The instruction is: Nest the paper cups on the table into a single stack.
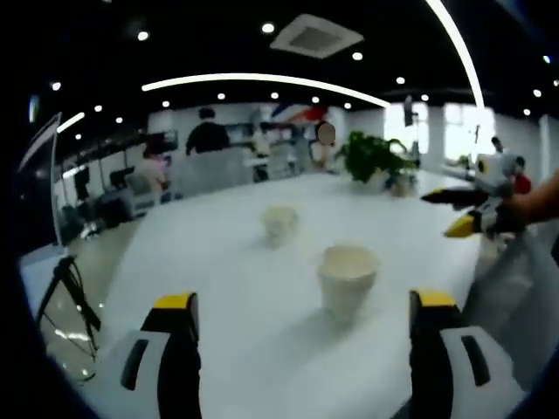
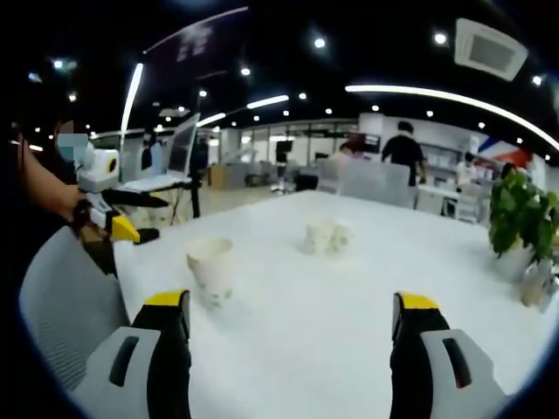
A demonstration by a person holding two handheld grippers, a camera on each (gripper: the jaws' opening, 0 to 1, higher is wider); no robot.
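Two pale paper cups stand upright and apart on the white table. In the left gripper view the nearer cup sits just ahead of my left gripper, a little right of centre, and the farther cup is behind it. My left gripper is open and holds nothing. The right gripper comes in from the right edge, held by a hand. In the right gripper view one cup stands ahead on the left and a blurred cup farther back. My right gripper is open with nothing between its fingers. The left gripper hovers at the left.
A potted plant stands at the table's far side. A grey chair is at the table's edge. A tripod stands on the floor to the left. People and desks are far behind.
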